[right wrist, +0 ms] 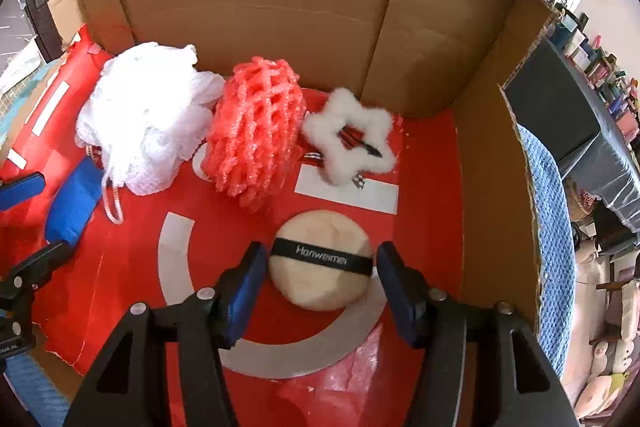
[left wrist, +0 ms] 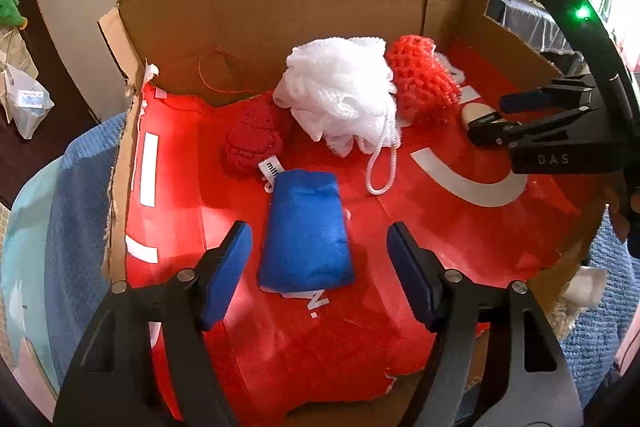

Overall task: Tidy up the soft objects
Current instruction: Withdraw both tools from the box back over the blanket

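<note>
Soft objects lie in a cardboard box [left wrist: 280,7] lined with red paper. My left gripper [left wrist: 316,271] is open, its jaws on either side of a blue folded cloth [left wrist: 306,231], which also shows in the right wrist view [right wrist: 74,203]. My right gripper [right wrist: 320,287] is open around a beige powder puff [right wrist: 320,263] with a black band; the gripper also shows in the left wrist view [left wrist: 500,117]. A white mesh bath pouf [left wrist: 340,91] [right wrist: 148,119], a red foam net [left wrist: 424,79] [right wrist: 256,143], a dark red knitted item [left wrist: 254,143] and a white fluffy star [right wrist: 352,143] lie further back.
The box walls [right wrist: 492,187] stand on the far, left and right sides. A blue knitted blanket [right wrist: 552,227] lies under the box. Shelves with small items [right wrist: 592,67] and a dark cloth-covered surface stand to the right.
</note>
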`<state>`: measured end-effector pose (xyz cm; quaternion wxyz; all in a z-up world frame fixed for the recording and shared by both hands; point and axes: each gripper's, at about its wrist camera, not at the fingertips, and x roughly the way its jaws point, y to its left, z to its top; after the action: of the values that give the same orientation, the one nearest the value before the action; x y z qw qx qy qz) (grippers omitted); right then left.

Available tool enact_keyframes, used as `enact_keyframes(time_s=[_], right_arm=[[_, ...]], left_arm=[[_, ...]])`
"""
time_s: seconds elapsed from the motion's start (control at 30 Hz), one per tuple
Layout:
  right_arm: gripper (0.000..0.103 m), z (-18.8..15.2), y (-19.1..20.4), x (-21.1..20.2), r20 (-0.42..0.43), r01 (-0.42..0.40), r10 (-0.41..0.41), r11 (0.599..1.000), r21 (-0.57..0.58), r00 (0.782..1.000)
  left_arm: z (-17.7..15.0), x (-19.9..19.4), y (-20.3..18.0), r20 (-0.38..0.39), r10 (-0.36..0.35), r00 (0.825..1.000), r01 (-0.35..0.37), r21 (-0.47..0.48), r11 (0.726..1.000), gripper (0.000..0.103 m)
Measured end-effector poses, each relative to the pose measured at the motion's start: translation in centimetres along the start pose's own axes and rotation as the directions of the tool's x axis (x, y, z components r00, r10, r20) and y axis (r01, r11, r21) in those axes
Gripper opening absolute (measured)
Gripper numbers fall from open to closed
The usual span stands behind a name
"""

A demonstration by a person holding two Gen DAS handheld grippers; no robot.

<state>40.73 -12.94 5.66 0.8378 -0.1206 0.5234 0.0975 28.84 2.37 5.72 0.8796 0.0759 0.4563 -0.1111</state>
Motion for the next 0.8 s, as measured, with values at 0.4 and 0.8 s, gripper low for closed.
enact_keyframes(time_s=[0.4, 0.8], right_arm=[[0.070, -1.8, 1.2, -5.9, 0.103, -0.054, 0.051, 0.998, 0.023, 0.993], [0.083, -5.8, 2.3, -14.9, 0.319, -0.073, 0.062, 0.997, 0.023, 0.946]], left_arm=[[-0.5, -4.6, -0.4, 0.112, -0.033, 0.993, 0.036, -0.019, 0.999, 0.079], [-2.8, -11.3, -1.5, 0.283, -0.027, 0.959, 0.042, -0.046, 0.998, 0.090]])
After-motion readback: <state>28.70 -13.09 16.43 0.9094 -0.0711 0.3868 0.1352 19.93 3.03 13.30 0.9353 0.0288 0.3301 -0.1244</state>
